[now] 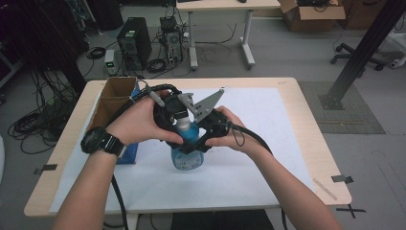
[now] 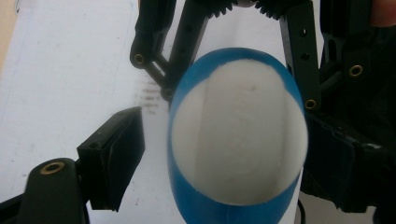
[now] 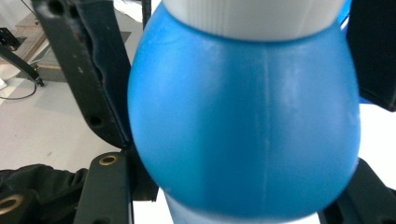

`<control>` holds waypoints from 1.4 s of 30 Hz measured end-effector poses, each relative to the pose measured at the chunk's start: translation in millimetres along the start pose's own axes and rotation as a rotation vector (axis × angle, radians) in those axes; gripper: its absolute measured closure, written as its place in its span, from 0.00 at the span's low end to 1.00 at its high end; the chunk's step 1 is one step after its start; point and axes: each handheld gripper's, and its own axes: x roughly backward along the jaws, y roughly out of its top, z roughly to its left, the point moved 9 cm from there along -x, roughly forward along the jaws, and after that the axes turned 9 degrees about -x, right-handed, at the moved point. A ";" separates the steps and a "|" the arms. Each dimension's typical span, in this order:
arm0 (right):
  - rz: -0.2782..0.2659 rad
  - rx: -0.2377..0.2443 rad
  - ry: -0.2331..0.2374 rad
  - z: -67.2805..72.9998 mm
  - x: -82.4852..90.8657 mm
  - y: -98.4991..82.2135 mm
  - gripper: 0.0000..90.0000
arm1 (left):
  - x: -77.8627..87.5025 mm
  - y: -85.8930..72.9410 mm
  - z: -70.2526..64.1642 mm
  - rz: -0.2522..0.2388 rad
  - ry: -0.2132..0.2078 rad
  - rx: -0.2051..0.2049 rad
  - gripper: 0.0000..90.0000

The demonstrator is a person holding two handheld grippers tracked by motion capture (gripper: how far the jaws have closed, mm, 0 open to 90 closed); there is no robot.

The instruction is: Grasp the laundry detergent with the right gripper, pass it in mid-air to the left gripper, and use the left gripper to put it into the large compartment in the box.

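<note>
A blue plastic bottle (image 1: 187,157) with a white cap (image 1: 182,124) stands upright on the white sheet (image 1: 268,163) in the middle of the table. My right gripper (image 1: 195,140) comes in from the right and is shut on the bottle's rounded blue shoulder (image 3: 243,121), a jaw pressed against each side. My left gripper (image 1: 178,120) points down over the top. In the left gripper view the cap (image 2: 238,140) sits between its jaws. The left pad (image 2: 114,156) stands clear of the cap with white paper showing in the gap. The right pad (image 2: 343,170) is close beside it.
An open cardboard box (image 1: 114,98) stands at the table's left rear, with a blue object (image 1: 130,154) under my left wrist. The table's wooden rim (image 1: 306,120) borders the sheet. Behind the table, on the floor, are a computer tower (image 1: 134,40), cables and another desk.
</note>
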 end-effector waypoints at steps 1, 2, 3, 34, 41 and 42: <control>0.000 0.001 0.001 0.1 0.0 -0.1 0.47 | -0.2 0.2 -0.5 0.001 -0.003 -0.002 0.22; 0.000 0.001 0.001 0.1 0.0 -0.1 0.47 | -0.2 0.2 -0.5 0.001 -0.003 -0.002 0.22; -0.001 0.001 0.001 -0.1 0.1 -0.2 0.47 | -0.4 0.4 -0.7 0.000 -0.004 -0.002 0.23; 0.002 -0.001 -0.010 -3.0 0.3 -3.2 0.48 | -1.9 -0.4 -0.5 -0.003 -0.018 0.007 0.38; 0.003 -0.006 -0.010 -3.2 0.5 -3.6 0.48 | -1.3 0.5 -0.5 -0.001 -0.026 0.008 0.41; 0.003 -0.006 -0.011 -3.2 0.5 -3.7 0.48 | -1.4 0.6 -0.6 0.001 -0.028 0.009 0.41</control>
